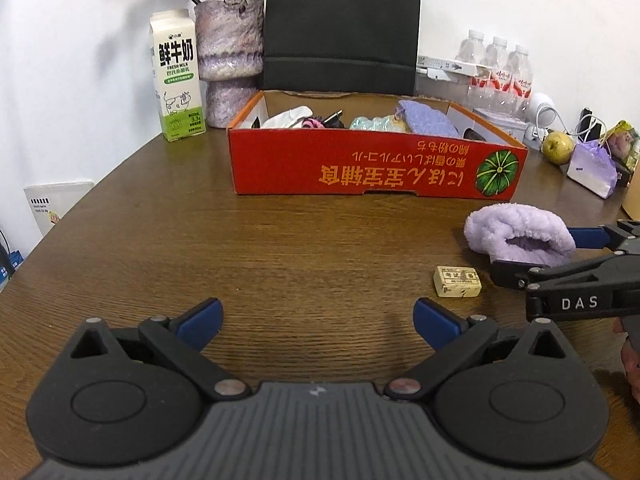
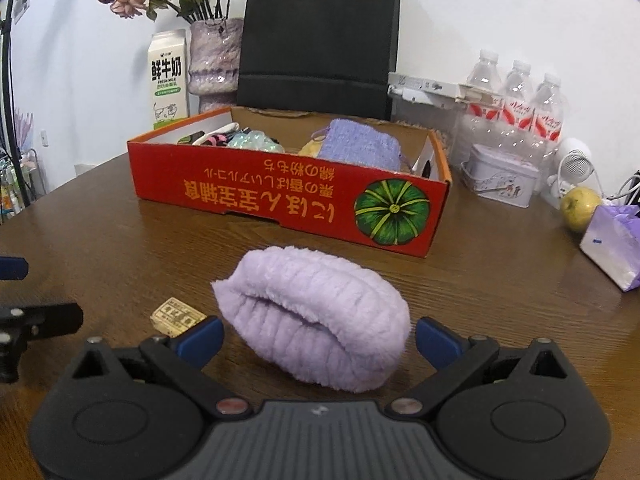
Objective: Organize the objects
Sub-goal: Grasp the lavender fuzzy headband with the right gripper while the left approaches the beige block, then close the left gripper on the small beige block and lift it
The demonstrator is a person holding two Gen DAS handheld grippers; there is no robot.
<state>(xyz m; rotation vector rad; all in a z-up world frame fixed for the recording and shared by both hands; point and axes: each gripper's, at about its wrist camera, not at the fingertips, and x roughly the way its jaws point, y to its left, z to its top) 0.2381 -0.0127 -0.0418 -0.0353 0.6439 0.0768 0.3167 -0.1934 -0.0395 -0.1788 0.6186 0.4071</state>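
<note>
Several soft items already lie in the red box (image 2: 288, 200) toward the desk's (image 1: 280, 248) far edge, while the lilac plush pouch (image 2: 320, 320) and small eraser (image 1: 457, 281) remain out, both the right hand-held gripper (image 2: 318, 338) straddling the pouch and the left hand-held gripper (image 1: 318, 320) spread wide and empty

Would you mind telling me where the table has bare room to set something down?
Bare wood lies between the left gripper and the red box, and left toward the milk carton. It is crowded on the right: fuzzy purple cloth, small eraser, right gripper.
</note>
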